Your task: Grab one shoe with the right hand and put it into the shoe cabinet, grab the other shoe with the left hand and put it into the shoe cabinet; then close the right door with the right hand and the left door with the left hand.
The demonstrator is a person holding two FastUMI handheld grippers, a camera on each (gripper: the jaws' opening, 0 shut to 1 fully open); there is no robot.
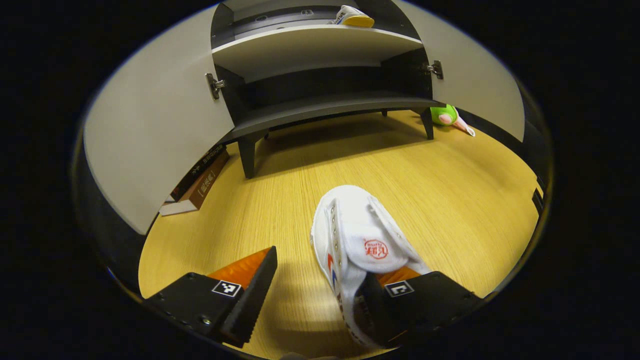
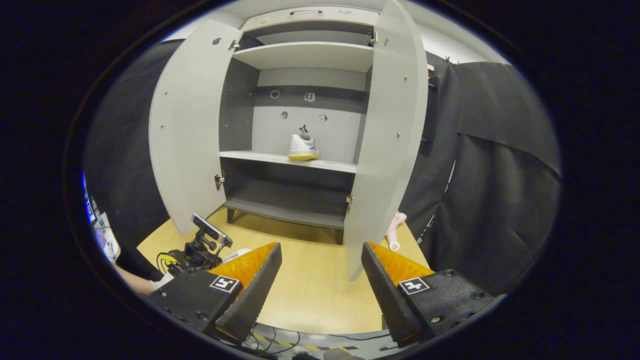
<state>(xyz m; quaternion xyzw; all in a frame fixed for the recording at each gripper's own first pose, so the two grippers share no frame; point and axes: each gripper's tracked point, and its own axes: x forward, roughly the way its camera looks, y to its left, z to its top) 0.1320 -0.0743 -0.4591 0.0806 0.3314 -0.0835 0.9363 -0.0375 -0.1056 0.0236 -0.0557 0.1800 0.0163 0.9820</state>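
lying on the floor, white shoe (image 1: 357, 240) touches the spread left tool's (image 1: 315, 295) right finger.

White cloth shoe (image 1: 357, 240) lies on matt, wood-grain floor (image 1: 450, 180).

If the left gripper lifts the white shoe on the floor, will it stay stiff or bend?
The white shoe looks like soft canvas, so its upper probably gives under the fingers. It seems light for its size. Gripped at one end, the far toe may droop slightly.
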